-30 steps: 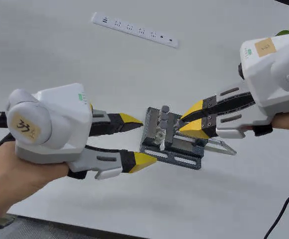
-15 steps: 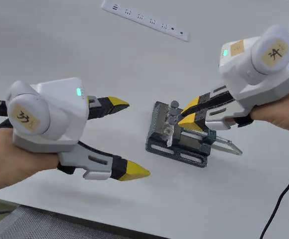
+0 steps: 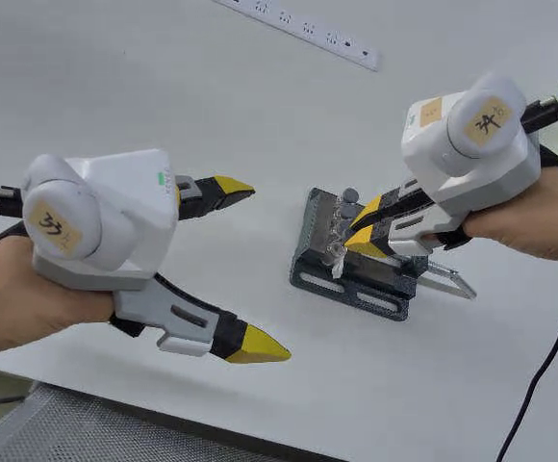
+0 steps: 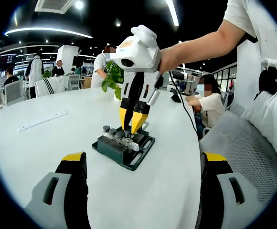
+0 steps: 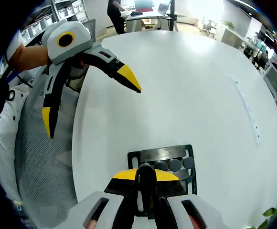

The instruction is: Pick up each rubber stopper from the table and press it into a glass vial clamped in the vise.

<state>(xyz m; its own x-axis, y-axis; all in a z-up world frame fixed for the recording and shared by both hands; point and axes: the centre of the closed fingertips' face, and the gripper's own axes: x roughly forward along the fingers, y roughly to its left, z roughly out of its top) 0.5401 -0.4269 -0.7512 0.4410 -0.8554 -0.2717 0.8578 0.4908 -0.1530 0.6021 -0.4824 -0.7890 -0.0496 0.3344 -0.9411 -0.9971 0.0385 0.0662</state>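
Tabletop (image 3: 164, 96): right tongs (image 3: 358, 235) (tips down) over vials (image 3: 336, 231).

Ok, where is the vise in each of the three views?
Head view: vise right of centre, under the right gripper tips.
Left gripper view: vise at centre, ahead between the wide-apart jaws.
Right gripper view: vise at bottom centre, just past the jaws.
Shared landmark: the white power strip.

Dark vise (image 3: 354, 281) sits flat, screw handle sticking out on one side. Clear glass vials (image 3: 336, 256) stand upright in a row in its jaws. Three grey rubber stoppers (image 5: 175, 164) are seated on vials. A fourth stopper (image 5: 145, 169) is pinched in the right gripper (image 5: 145, 173) at the row's end.
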